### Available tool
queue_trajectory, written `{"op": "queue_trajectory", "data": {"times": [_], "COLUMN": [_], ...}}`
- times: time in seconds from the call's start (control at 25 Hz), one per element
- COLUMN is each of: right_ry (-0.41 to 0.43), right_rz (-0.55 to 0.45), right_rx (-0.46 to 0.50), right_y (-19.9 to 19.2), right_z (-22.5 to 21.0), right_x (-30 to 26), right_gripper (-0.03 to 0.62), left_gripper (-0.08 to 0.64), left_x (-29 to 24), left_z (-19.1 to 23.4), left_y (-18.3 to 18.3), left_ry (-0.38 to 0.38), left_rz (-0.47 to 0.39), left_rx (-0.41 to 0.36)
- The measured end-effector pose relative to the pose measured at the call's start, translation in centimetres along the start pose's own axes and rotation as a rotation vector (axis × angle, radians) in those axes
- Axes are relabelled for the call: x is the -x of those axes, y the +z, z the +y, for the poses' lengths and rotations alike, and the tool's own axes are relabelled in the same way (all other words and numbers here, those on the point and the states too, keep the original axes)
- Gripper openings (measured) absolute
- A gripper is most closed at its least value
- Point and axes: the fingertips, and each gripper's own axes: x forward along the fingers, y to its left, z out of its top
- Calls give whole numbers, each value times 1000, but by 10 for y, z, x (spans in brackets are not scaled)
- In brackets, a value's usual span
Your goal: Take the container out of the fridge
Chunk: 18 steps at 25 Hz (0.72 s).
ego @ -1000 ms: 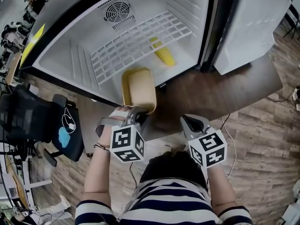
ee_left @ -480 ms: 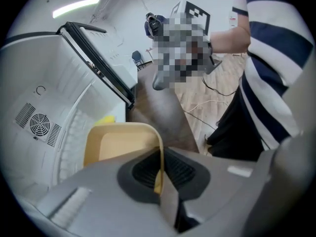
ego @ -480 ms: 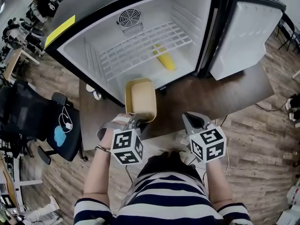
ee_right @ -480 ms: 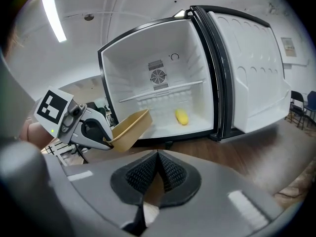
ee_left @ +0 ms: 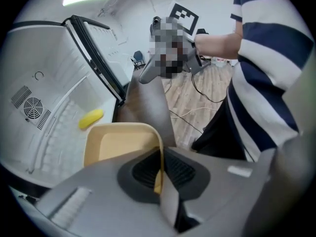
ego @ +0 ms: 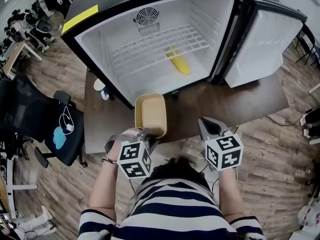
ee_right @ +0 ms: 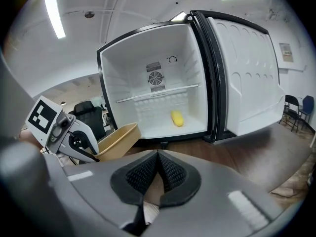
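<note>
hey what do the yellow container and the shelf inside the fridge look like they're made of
Container: probably plastic, matte pale yellow. Its wall is thin where the left gripper pinches the rim, and its corners are smooth and rounded.
Shelf: white coated wire or moulded plastic. It is an open grid of thin bars, too small to tell which.

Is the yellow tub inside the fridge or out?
Out. The container hangs clear of the open fridge, in front of its doorway, with its rim pinched in the left gripper.
</note>
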Motion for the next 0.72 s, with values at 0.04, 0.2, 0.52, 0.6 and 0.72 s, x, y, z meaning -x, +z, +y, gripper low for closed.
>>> {"op": "queue_trajectory", "data": {"times": [0.04,0.2,0.52,0.6,0.72], "right_ry": [-3,-11,-26,-27,-27], "right_rz": [1,5,15,15,13], "right_rx": [0,-6,8,8,14], "right_y": [-1,-7,-10,-11,-11], "right_z": [0,3,3,4,7], "right_x": [1,3,4,5,6], "right_gripper": [-8,-8,-9,-9,-9], "left_gripper": [0,0,0,0,0], "left_x": [0,2,-1,-2,-2], "left_z": [-4,-17,-35,-39,-43], "left_y": [-1,-4,-16,-18,-21], "left_ry": [-9,-42,-100,-113,-124], "left_rz": [1,2,18,26,32], "left_rx": [-4,-2,28,28,30]}}
